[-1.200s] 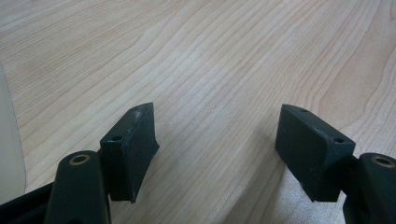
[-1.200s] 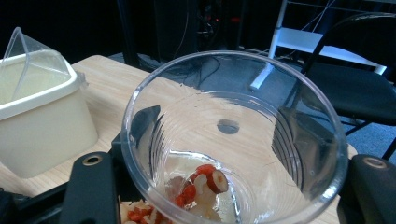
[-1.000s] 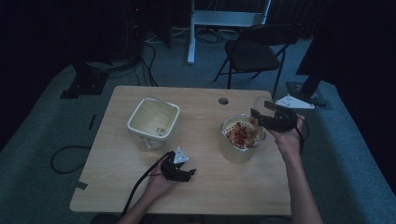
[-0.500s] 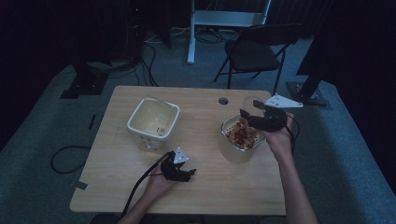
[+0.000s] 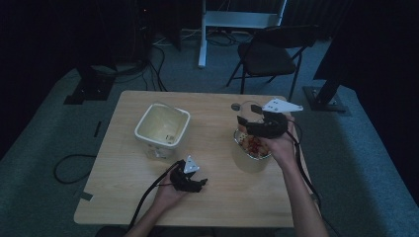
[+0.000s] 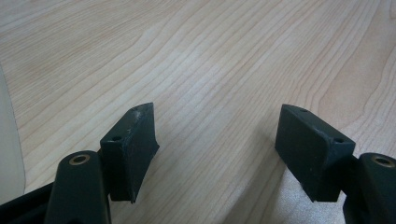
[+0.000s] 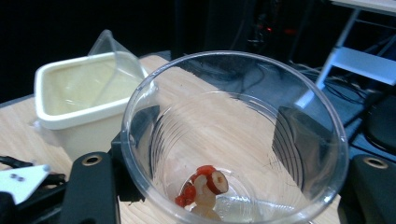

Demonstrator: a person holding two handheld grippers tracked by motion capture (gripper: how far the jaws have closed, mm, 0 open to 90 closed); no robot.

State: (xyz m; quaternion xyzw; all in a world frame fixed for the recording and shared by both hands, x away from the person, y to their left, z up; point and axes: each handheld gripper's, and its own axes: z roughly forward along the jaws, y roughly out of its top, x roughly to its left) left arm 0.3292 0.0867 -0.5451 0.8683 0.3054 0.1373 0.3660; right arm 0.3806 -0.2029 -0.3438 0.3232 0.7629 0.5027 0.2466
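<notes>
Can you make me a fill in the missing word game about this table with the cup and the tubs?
1. The right gripper is shut on a clear plastic ____.
2. The left gripper rests on the wooden table with its fingers ____.
3. The square cream tub near the middle of the table has ____ inside it.
4. The food bits at the bottom of the clear cup are white and ____.

Missing words: cup; open; nothing; red

My light wooden table (image 5: pixel 217 202) stands on grey-green carpet (image 5: pixel 44 148) in a dim room. Beyond the table sits a dark folding chair (image 5: pixel 269 54), with a white metal stand (image 5: pixel 242 19) behind it.
</notes>
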